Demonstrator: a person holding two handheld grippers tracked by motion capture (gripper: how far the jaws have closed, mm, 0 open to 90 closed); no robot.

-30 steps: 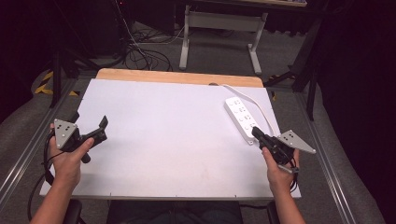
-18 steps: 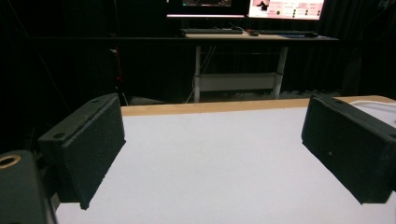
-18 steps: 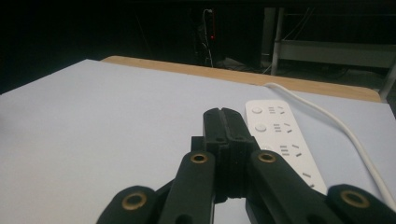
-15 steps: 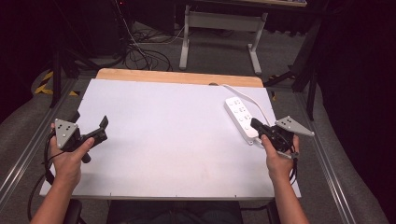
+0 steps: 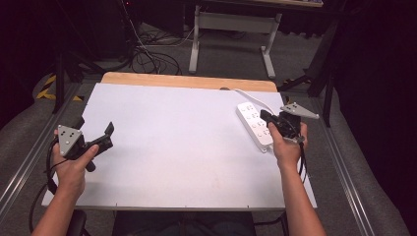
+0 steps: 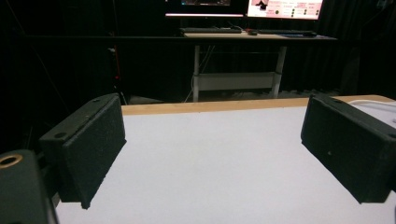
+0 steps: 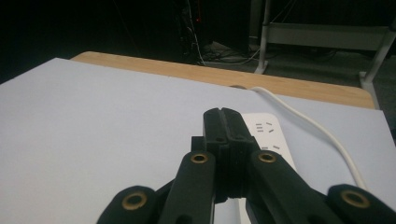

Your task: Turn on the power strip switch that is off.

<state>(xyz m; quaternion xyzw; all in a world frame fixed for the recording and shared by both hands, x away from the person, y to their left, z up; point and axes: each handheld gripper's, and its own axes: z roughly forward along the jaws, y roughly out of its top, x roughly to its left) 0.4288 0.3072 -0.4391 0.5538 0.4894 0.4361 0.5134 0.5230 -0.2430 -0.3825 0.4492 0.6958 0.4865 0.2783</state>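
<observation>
A white power strip point(image 5: 253, 122) lies near the table's right edge, its white cable point(image 5: 253, 95) running to the far edge. My right gripper point(image 5: 264, 116) hovers over the strip, jaws pressed together with nothing between them; in the right gripper view the shut tips point(image 7: 222, 114) sit just before the strip's point(image 7: 267, 131) sockets. My left gripper point(image 5: 93, 132) rests at the table's left edge, open and holding nothing. In the left gripper view its two black pads point(image 6: 92, 142) stand far apart over bare white board.
The white board point(image 5: 177, 142) covers a wooden table whose far strip point(image 5: 187, 81) shows. Metal rails run along both sides. Beyond the far edge stand a desk frame point(image 5: 231, 22) and floor cables point(image 5: 147, 54).
My right gripper has moved forward and up, from the table's right front edge to over the power strip. The left gripper has stayed put.
</observation>
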